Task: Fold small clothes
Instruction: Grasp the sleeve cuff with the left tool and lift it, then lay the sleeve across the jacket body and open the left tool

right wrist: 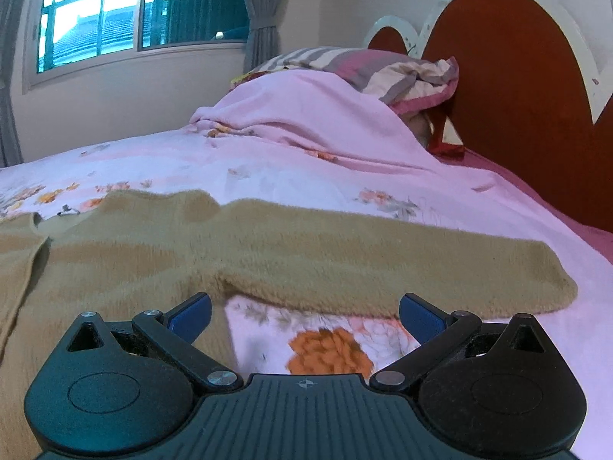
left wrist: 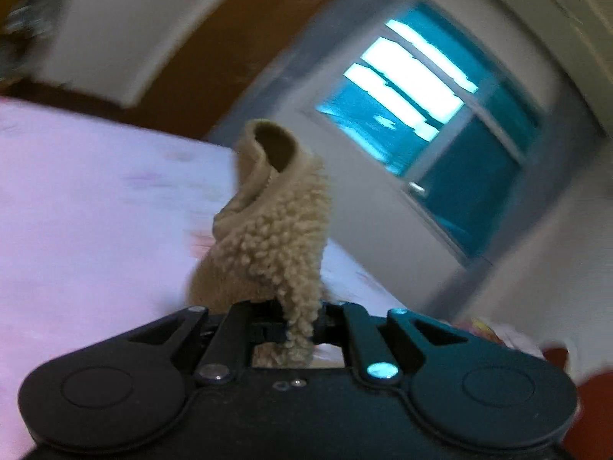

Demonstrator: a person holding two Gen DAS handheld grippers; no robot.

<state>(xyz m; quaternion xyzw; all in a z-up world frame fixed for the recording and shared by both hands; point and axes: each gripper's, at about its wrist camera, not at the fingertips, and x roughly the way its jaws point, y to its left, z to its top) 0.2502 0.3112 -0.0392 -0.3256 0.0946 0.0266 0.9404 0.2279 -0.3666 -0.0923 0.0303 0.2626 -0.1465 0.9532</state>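
Sleeve (right wrist: pixel 383 264) of a tan fleece sweater (right wrist: pixel 134 253) runs crosswise in front of the right gripper (right wrist: pixel 304 316), its long axis stretching from the body of the garment on the left out to a cuff end on the right. The sweater lies flat on a pink flowered bedspread (right wrist: pixel 306 161), and the sleeve's near edge sits just beyond the blue pads (right wrist: pixel 191 318), slightly above the gap between them in the right wrist view. Those jaws stand wide apart with nothing between them; only bedspread and an orange flower print show in the gap.

The left gripper (left wrist: pixel 295 329) is clamped shut on a bunched piece of the same tan fleece (left wrist: pixel 268 222), which stands up ahead of the fingers with a rolled cuff-like opening at its top. That view is blurred, with a window (left wrist: pixel 421 115) and the bed tilted behind.

The right hand is the nearer one to the flat sleeve. A fair guess is that it needs to go forward and a little rightward to meet the sleeve edge, closing across the fabric's short width rather than along its length.
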